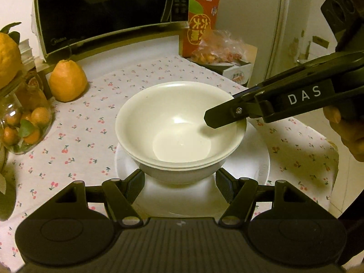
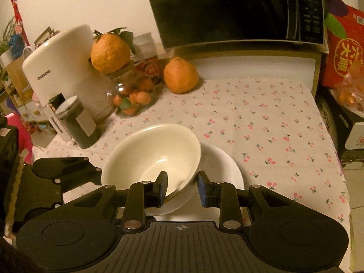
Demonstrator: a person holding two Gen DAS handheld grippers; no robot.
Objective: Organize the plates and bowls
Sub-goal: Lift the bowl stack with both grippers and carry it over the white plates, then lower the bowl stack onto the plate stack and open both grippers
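RISK: stacked bowls (image 1: 179,132) tip off plate (image 1: 250,166) near table front edge | CAUSE: right gripper (image 2: 182,187) released astride rim, snags | left gripper (image 1: 179,185) released.

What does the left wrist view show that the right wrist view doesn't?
Only the left wrist view shows the right gripper from the side, reaching over the stacked bowls, and the full plate under them. Only the right wrist view shows the white appliance and that its open fingers straddle the bowl rim. Both show the bowls, microwave and loose orange.
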